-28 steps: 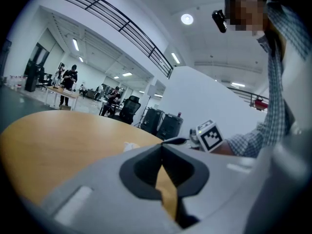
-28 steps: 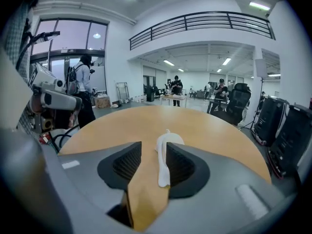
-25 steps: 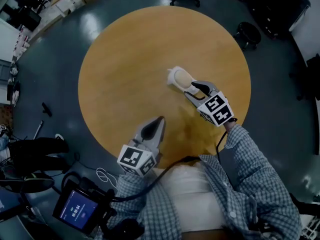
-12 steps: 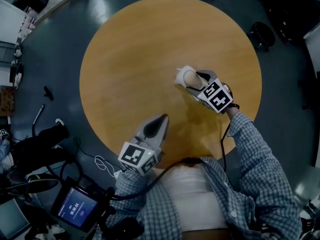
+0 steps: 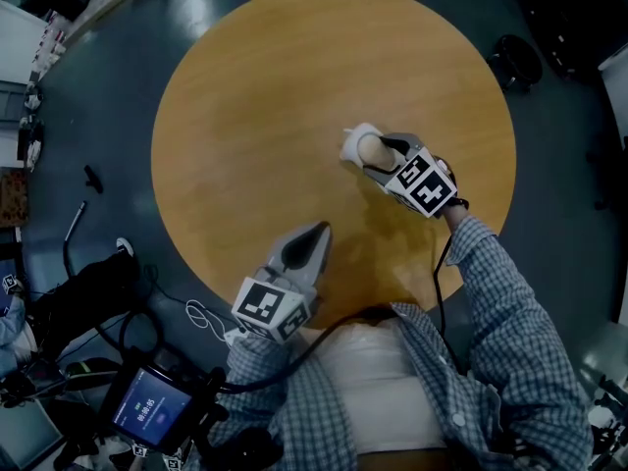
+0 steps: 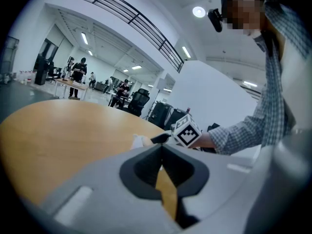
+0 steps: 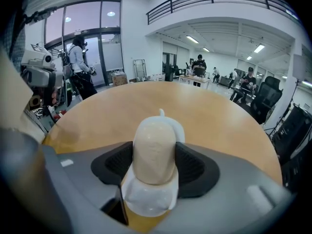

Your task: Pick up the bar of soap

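Note:
A beige bar of soap [image 5: 370,147] lies on a white soap dish [image 5: 350,146] right of the middle of the round wooden table [image 5: 245,116]. My right gripper [image 5: 381,157] straddles the soap and its jaws are closing. In the right gripper view the soap [image 7: 154,147] fills the gap and both pads touch its sides, with the dish [image 7: 148,199] under it. My left gripper [image 5: 319,229] hovers over the table's near edge, shut and empty. In the left gripper view its jaws [image 6: 161,147] meet, with the dish [image 6: 139,140] beyond them.
A tablet [image 5: 147,410] and cables lie on the dark floor at the lower left. An office chair [image 5: 515,62] stands past the table's right rim. Several people and desks show far off in both gripper views.
My right gripper has moved forward from behind the dish until the soap sits between its jaws. The left gripper has stayed where it was, shut.

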Action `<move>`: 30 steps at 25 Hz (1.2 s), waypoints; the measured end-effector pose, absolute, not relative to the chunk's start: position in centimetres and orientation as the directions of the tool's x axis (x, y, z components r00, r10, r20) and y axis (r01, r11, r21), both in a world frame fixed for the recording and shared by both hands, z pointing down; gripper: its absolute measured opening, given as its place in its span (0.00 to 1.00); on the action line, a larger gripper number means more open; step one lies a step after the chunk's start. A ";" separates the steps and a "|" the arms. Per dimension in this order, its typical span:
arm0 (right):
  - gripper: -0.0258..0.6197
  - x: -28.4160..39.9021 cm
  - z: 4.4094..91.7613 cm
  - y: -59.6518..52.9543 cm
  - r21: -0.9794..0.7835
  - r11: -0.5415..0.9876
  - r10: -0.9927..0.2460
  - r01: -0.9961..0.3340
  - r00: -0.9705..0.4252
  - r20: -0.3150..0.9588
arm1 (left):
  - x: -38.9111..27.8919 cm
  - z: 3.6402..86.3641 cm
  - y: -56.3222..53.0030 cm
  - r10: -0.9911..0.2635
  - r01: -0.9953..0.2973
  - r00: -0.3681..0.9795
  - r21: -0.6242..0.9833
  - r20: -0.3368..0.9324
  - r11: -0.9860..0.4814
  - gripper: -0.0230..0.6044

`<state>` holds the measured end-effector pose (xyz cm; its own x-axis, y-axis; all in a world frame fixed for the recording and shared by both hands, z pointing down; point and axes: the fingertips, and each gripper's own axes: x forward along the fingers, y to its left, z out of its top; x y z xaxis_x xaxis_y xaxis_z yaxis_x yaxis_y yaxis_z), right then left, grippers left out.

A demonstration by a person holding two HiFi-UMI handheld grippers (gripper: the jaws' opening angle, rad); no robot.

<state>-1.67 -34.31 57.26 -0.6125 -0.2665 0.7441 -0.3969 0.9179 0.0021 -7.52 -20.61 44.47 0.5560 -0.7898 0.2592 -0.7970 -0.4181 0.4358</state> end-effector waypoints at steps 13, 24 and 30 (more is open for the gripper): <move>0.46 -0.2 56.9 -35.9 -0.046 0.858 -0.363 -0.512 -0.667 0.651 | -7.4 46.1 -21.6 -0.790 -0.795 0.563 0.420 0.242 -0.438 0.03; 0.46 1.0 48.5 -31.5 -0.145 0.731 -0.559 -0.666 -0.708 0.433 | -8.6 44.1 -19.7 -0.777 -0.776 0.597 0.388 0.199 -0.497 0.03; 0.46 2.3 45.3 -28.9 -0.200 0.657 -0.655 -0.727 -0.682 0.325 | -8.6 43.6 -19.6 -0.769 -0.768 0.613 0.367 0.182 -0.525 0.03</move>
